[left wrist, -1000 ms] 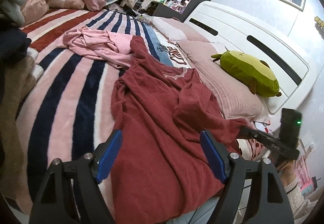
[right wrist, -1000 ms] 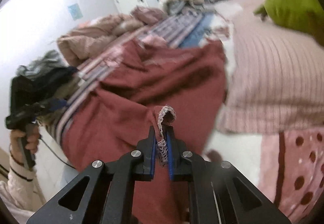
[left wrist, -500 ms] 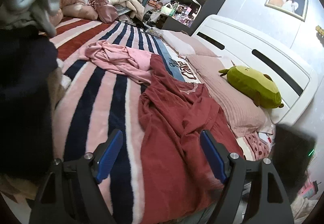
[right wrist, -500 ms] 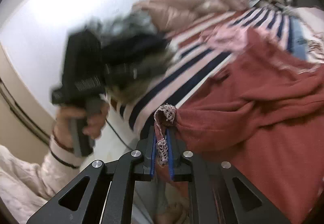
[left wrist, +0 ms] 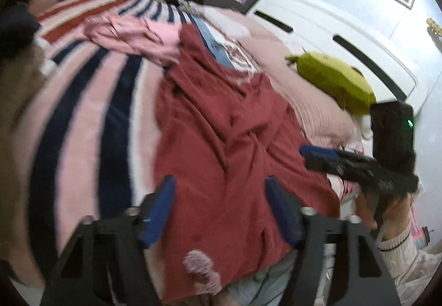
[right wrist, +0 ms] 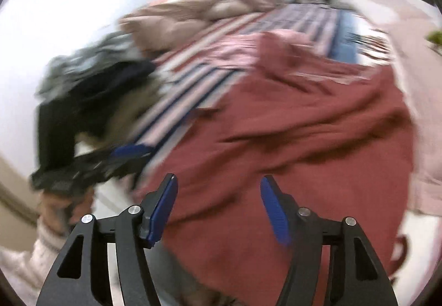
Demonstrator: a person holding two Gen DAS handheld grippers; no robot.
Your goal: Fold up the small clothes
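- Garment (left wrist: 229, 140): the red piece lies spread and rumpled on the striped blanket (left wrist: 83, 118), its near hem hanging over the bed edge, probably laid out so it can be folded.
- Left gripper (left wrist: 219, 209) hovers over the near part of the garment, jaws closing, with cloth under them but nothing pinched; judged to be lining up a grab at the hem.
- Right gripper (right wrist: 218, 209) is released, jaws opening, with only red cloth beneath and none between the pads; likely it has just let go.
- Both hands sit at the near edge, one on each side, which suits smoothing or taking corners.
- Pink patch (left wrist: 201, 270) near the hem could be lace or trim; blur makes it unclear.
- Sleeves and neckline are lost in wrinkles.
- Pink garment (left wrist: 132, 35) beyond lies bunched.
- Right view is heavily smeared.
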